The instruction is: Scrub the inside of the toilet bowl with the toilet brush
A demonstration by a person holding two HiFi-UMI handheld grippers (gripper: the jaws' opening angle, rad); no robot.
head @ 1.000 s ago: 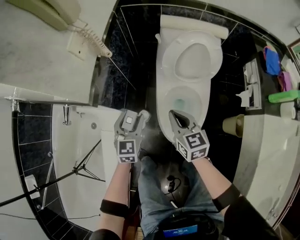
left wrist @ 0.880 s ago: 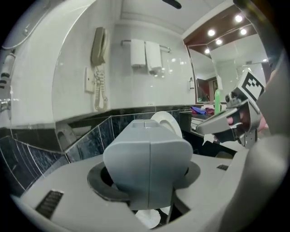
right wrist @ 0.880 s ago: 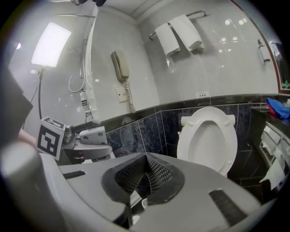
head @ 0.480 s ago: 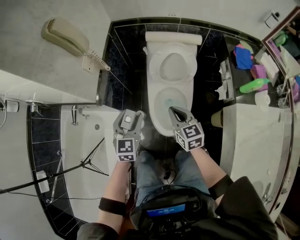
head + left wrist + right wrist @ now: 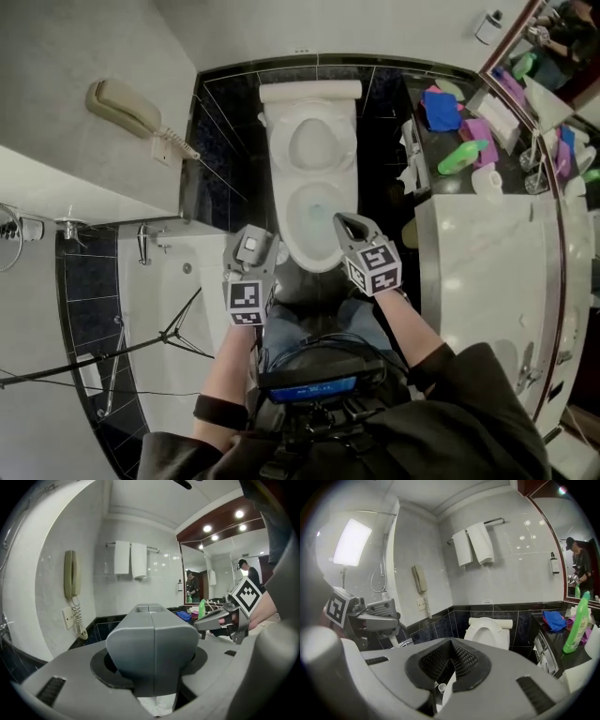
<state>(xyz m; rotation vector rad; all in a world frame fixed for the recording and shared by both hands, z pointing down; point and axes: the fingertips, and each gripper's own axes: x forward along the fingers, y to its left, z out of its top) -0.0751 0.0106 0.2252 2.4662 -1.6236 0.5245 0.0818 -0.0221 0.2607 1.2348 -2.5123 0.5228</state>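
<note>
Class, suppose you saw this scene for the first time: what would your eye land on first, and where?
The white toilet, lid raised, stands out against the black tiles at the centre of the head view. Just in front of its bowl, the left tool and the right tool hang side by side, both shut and empty. A green bottle lies on the counter to the right.

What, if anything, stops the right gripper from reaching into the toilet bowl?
Nothing visible, so probably yes: the right gripper hangs over the toilet bowl near its front rim, the lid is up, and the space between is free. Its jaws are empty.
</note>
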